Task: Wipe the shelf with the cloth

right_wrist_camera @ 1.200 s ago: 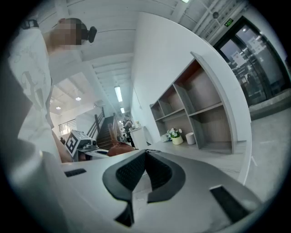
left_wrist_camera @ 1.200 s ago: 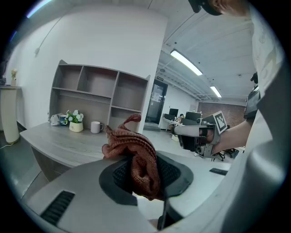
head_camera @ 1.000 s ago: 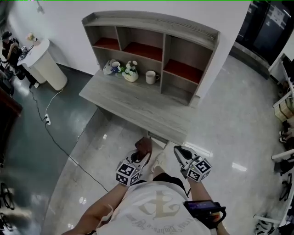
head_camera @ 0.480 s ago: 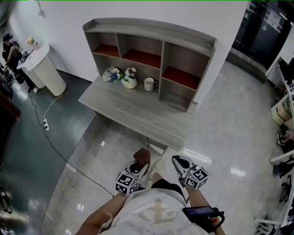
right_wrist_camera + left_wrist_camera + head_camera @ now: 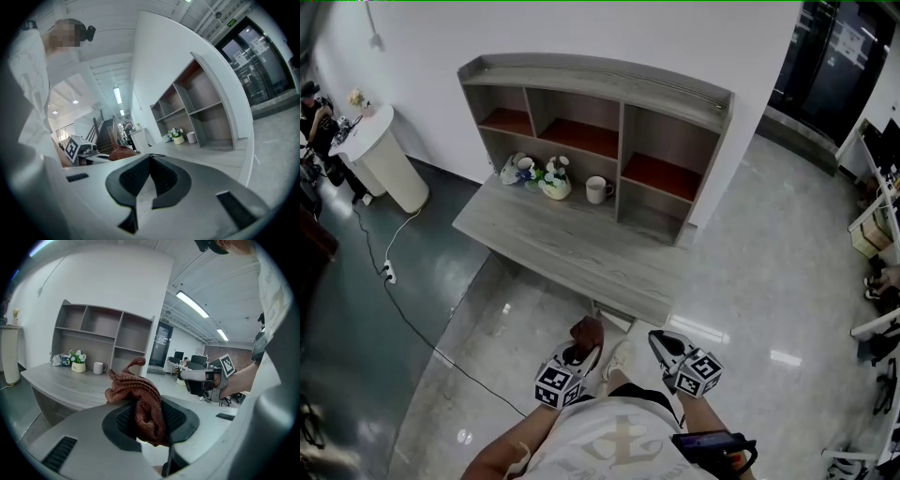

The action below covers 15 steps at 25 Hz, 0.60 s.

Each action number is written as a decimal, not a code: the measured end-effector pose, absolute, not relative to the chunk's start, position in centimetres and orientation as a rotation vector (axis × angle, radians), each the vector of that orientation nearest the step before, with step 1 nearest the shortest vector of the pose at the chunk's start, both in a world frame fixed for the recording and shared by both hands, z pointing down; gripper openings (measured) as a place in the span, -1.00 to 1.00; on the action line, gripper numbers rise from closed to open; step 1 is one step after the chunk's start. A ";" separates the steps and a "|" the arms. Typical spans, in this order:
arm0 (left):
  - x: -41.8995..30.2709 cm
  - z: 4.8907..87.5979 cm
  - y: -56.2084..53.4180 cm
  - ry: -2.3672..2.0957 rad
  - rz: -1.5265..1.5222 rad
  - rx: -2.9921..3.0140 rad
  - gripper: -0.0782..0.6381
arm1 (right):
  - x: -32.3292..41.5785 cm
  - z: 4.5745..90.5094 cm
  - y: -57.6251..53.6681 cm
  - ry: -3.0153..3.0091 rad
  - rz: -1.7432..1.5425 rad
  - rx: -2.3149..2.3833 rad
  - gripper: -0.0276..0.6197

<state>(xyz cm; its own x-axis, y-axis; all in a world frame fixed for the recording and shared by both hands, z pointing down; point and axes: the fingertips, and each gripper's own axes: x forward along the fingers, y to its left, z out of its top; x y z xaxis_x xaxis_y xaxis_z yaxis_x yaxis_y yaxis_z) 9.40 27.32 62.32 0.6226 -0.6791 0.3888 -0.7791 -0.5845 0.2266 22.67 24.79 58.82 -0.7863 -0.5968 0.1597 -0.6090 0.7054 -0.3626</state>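
Observation:
A grey wooden shelf unit (image 5: 600, 112) with open cubbies stands on a grey desk (image 5: 572, 239) against the white wall. My left gripper (image 5: 581, 345) is held low by the body, well short of the desk's front edge, and is shut on a bunched reddish-brown cloth (image 5: 587, 330). In the left gripper view the cloth (image 5: 138, 397) bulges out between the dark pads (image 5: 124, 420), with the shelf unit (image 5: 98, 333) far ahead. My right gripper (image 5: 661, 339) hangs beside the left, shut with nothing in it. The right gripper view shows its tips (image 5: 150, 157) meeting, with the shelf unit (image 5: 197, 108) ahead.
A white mug (image 5: 595, 189), a flower pot (image 5: 553, 180) and a small teapot-like piece (image 5: 514, 169) stand on the desk under the cubbies. A white round stand (image 5: 380, 141) is at the left, with a cable (image 5: 408, 291) across the floor. Dark glass doors (image 5: 830, 56) are at the upper right.
The shelf and desk have slid lower and slightly left in the head view and look a little smaller. Both grippers stay close to the body, the left still holding the cloth.

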 end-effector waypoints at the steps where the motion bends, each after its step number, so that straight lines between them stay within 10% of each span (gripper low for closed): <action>1: 9.7 62.2 26.7 -1.159 0.367 2.479 -0.51 | 22.9 58.8 24.4 -2.870 0.631 1.024 -0.90; 15: 11.2 61.1 17.7 -1.126 0.376 2.527 -0.51 | 25.3 58.1 16.4 -2.869 0.610 1.125 -0.90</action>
<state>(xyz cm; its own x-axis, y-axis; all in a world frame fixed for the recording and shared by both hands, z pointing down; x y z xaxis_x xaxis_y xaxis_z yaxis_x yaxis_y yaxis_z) 11.19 17.70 61.07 0.6495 -0.6618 0.3744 -0.7540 -0.6241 0.2049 25.29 16.35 58.06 -0.7437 -0.6539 0.1392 -0.6539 0.6682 -0.3548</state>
